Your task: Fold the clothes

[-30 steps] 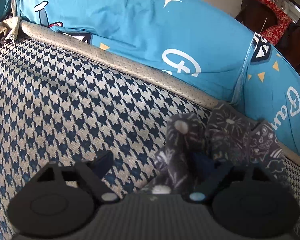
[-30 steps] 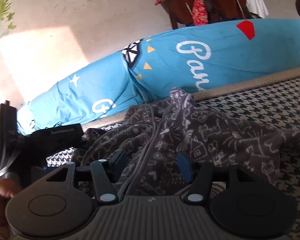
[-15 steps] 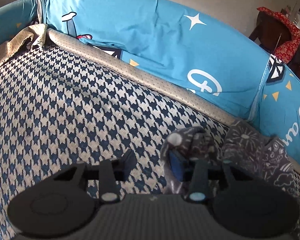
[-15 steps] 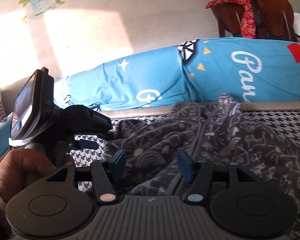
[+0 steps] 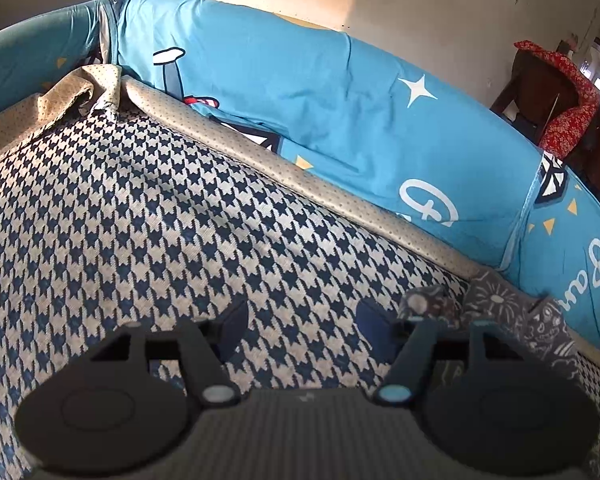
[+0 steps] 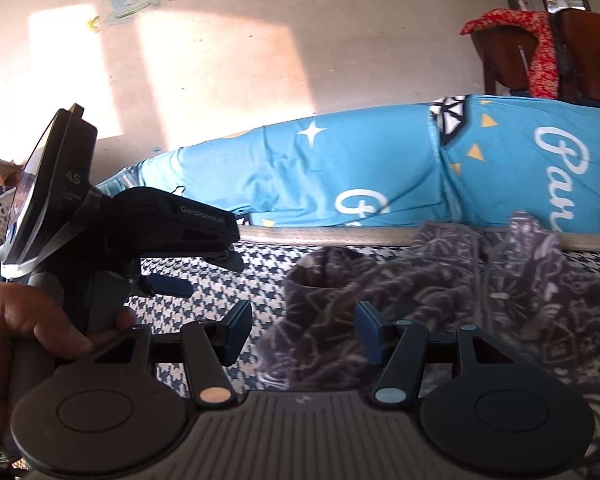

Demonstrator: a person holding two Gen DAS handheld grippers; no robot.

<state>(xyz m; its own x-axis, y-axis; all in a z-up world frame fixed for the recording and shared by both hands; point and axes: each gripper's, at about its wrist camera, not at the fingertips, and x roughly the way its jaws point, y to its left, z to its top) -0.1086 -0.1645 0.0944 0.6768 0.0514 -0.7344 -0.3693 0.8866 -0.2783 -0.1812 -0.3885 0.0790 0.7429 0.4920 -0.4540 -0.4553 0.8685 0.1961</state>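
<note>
Two views, left wrist first: the left hand-held gripper (image 5: 302,330) hangs released over the houndstooth bed cover (image 5: 140,220), its fingers spread with nothing between them; a second ago dark cloth sat against its right finger, and now the grey patterned garment (image 5: 500,312) lies off to its right by the blue pillow (image 5: 340,100). Right wrist: the right hand-held gripper (image 6: 302,338) is released too, poised low at the garment's rumpled, unfolded edge, likely seeking a hold, while the person's hand (image 6: 24,336) has drawn the left tool away

My dark grey garment (image 6: 452,292) with white doodle print, on the navy-and-cream houndstooth cover (image 5: 140,216), beyond it a bright blue sheet (image 5: 340,108) with white stars and lettering, tan dotted edging (image 5: 340,196) between them
</note>
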